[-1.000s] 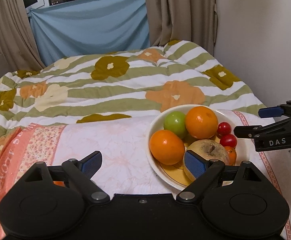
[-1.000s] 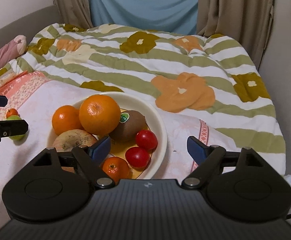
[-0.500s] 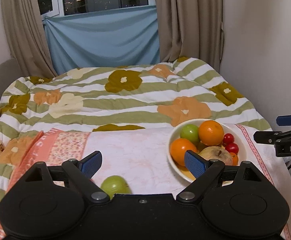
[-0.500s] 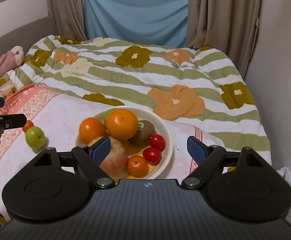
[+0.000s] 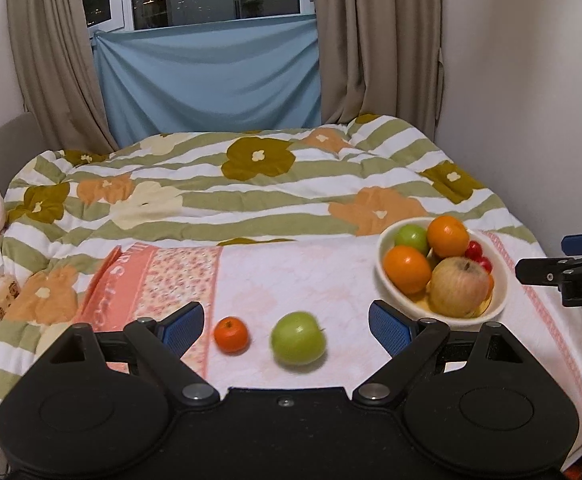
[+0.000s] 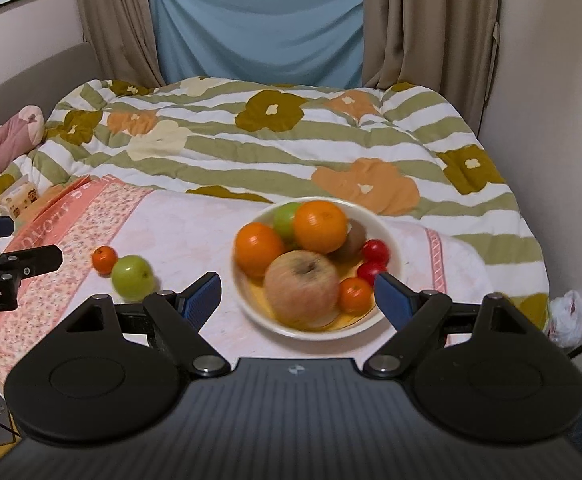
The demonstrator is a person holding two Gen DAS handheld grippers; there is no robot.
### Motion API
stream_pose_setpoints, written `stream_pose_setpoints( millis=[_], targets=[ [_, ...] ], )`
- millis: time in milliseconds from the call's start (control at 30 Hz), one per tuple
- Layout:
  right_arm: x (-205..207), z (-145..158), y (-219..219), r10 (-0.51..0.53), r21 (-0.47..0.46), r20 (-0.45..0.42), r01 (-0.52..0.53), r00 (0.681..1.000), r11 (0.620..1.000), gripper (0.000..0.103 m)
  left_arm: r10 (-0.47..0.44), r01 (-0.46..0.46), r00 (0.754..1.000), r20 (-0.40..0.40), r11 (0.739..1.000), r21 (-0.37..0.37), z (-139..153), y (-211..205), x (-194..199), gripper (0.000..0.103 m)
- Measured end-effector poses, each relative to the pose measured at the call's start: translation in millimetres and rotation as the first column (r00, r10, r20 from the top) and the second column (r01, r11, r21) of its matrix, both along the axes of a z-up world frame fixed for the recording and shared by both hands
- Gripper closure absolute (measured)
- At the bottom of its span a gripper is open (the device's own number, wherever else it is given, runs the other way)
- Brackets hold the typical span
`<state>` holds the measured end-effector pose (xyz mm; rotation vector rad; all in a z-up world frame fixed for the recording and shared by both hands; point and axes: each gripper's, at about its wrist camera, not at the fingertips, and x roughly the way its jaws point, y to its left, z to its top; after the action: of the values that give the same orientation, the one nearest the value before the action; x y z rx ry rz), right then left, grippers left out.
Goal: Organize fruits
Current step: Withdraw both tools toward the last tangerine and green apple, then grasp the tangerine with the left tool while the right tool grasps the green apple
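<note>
While both grippers hang above a bed, the fruit lies on a pink-and-white towel (image 5: 291, 280) spread over a green-striped floral quilt (image 5: 251, 184). Places below are given from the white bowl (image 6: 391, 240).

Farthest left of the bowl, a packet of tissues (image 6: 17, 196) rests on the quilt beyond the towel's orange border. The left gripper (image 5: 283, 326) has its blue-padded jaws spread wide, with nothing between the pads; it is clear of the towel.

Well to the left of the bowl, a small tangerine (image 5: 231, 335) and a green apple (image 5: 298, 338) sit on the towel just beside each other, the apple nearer the bowl. Seen from the left wrist, both lie in the gap between the open jaws, untouched.

The bowl itself stands near the towel's right end. It holds two oranges (image 6: 320, 226), a second green apple (image 6: 285, 218), a large yellowish-red apple (image 6: 302, 284) at the front, a kiwi (image 6: 351, 242), two cherry tomatoes (image 6: 375, 251) and a small tangerine (image 6: 355, 294), all piled close together.

The right gripper (image 6: 298, 296) is also wide open and empty, hanging over the near side of the bowl without touching it. Beyond the bed, right of the bowl, stands a plain wall (image 5: 531, 100).
</note>
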<state>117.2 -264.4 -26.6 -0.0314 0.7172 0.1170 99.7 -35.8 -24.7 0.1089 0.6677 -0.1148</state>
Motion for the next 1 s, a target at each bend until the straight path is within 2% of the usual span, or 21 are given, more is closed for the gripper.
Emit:
stream_pose_setpoints(
  millis=[267, 467, 567, 767, 867, 1000],
  targets=[
    [-13, -13, 44, -0.049, 0.013, -0.015, 0.050, 0.999, 0.999, 0.004, -0.036, 0.036, 0.999, -0.016, 0.999, 0.024, -17, 37, -2, 0.011],
    [-10, -28, 81, -0.062, 0.020, -0.048, 0.063, 0.997, 0.998, 0.004, -0.066, 0.067, 0.997, -0.031, 0.997, 0.039, -30, 65, 12, 0.011],
    [-6, -35, 97, -0.076, 0.027, -0.055, 0.077, 0.996, 0.997, 0.000, -0.088, 0.090, 0.996, -0.033, 0.995, 0.048, -37, 78, 22, 0.011],
    [5, -47, 120, -0.112, 0.049, -0.044, 0.114, 0.993, 0.992, 0.000, -0.160, 0.162, 0.987, -0.035, 0.984, 0.076, -54, 94, 43, 0.000],
    [13, -55, 128, -0.119, 0.059, -0.052, 0.122, 0.992, 0.991, 0.000, -0.194, 0.198, 0.980, -0.048, 0.976, 0.093, -65, 96, 54, 0.000],
    [26, -65, 140, -0.142, 0.041, -0.059, 0.145, 0.988, 0.989, 0.000, -0.254, 0.259, 0.965, -0.067, 0.963, 0.075, -75, 100, 73, 0.001]
  ],
)
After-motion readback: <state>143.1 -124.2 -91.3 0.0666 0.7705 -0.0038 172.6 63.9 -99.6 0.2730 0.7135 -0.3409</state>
